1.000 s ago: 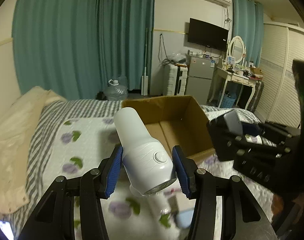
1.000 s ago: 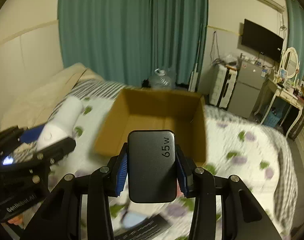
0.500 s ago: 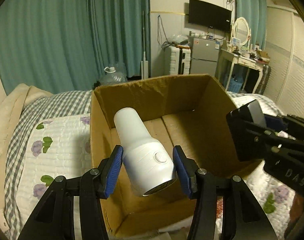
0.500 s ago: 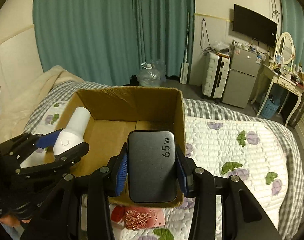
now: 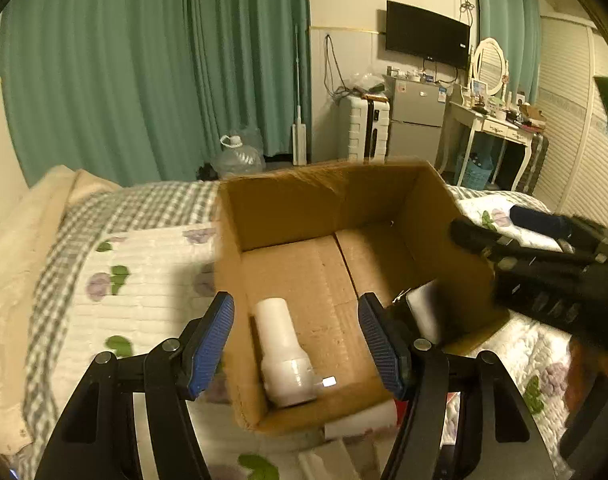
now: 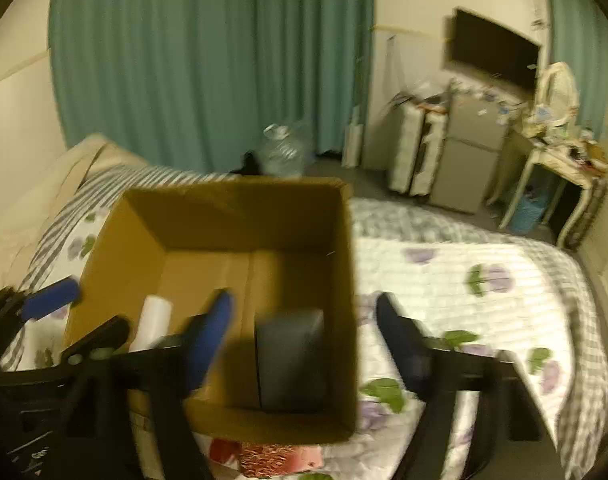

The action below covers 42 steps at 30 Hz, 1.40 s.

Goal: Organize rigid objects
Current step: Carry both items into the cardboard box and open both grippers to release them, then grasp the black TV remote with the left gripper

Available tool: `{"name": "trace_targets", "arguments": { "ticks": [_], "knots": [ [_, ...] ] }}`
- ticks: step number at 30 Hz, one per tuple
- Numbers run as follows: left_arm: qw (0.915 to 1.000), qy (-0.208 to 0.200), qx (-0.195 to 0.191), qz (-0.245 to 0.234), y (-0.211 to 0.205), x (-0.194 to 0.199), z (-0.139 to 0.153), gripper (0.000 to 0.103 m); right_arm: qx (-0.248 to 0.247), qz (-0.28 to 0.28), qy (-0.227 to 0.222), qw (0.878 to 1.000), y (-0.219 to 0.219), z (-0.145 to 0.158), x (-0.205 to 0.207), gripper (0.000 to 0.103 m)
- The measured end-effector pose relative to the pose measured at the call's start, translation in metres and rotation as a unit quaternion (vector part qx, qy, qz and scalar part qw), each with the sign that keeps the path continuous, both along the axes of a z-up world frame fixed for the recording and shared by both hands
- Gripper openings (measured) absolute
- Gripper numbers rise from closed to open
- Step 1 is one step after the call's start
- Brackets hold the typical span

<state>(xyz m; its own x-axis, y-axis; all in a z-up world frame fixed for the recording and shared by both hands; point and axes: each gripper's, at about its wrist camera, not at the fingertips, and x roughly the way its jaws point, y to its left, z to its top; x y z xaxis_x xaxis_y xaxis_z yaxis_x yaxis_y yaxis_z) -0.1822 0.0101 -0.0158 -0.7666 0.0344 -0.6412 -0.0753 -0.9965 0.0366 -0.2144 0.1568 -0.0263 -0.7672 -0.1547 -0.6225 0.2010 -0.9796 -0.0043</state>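
An open cardboard box (image 5: 288, 204) (image 6: 340, 280) sits on the quilted bed. A white cylindrical device (image 5: 282, 354) lies on the box floor at its near left; it also shows in the right wrist view (image 6: 154, 322). A dark grey 65 W charger (image 6: 292, 360) lies in the box's near right corner, seen partly in the left wrist view (image 5: 422, 312). My left gripper (image 5: 298, 344) is open and empty above the white device. My right gripper (image 6: 304, 344) is open and empty above the charger.
A red patterned packet (image 6: 272, 456) lies on the bed by the box's near wall. The floral quilt (image 6: 464, 280) spreads right of the box. A pillow (image 5: 20, 240) lies at left. A water jug (image 5: 238, 158), fridge and dressing table stand beyond the bed.
Both grippers opened over the box. The white device dropped from the left gripper and the charger from the right gripper onto the box floor.
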Motion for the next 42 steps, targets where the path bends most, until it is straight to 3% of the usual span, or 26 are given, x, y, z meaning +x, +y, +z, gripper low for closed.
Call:
{"name": "trace_targets", "arguments": {
  "ticks": [10,15,21,31,40,42],
  "knots": [
    [0.9997,0.02,0.002,-0.011,0.013,0.09,0.038,0.071,0.013,-0.039,0.017,0.999,0.041,0.056,0.101,0.08],
    [0.9996,0.016,0.01,-0.02,0.022,0.123,0.035,0.071,0.02,-0.036,0.014,0.999,0.048,0.049,0.161,0.084],
    [0.9995,-0.008,0.012,-0.028,0.034,0.144,0.006,0.071,0.031,-0.028,-0.004,0.999,0.051,0.018,0.198,0.087],
    [0.9946,-0.085,-0.012,-0.059,0.064,0.137,-0.07,0.071,0.043,-0.04,-0.06,0.996,0.063,-0.036,0.187,0.087],
    [0.9824,-0.15,-0.008,-0.111,0.093,0.122,-0.119,0.071,0.023,-0.058,-0.1,0.993,0.077,-0.054,0.172,0.087],
    [0.9833,-0.142,-0.014,-0.113,0.097,0.12,-0.123,0.071,0.023,-0.059,-0.1,0.993,0.077,-0.054,0.171,0.087]
  ]
}}
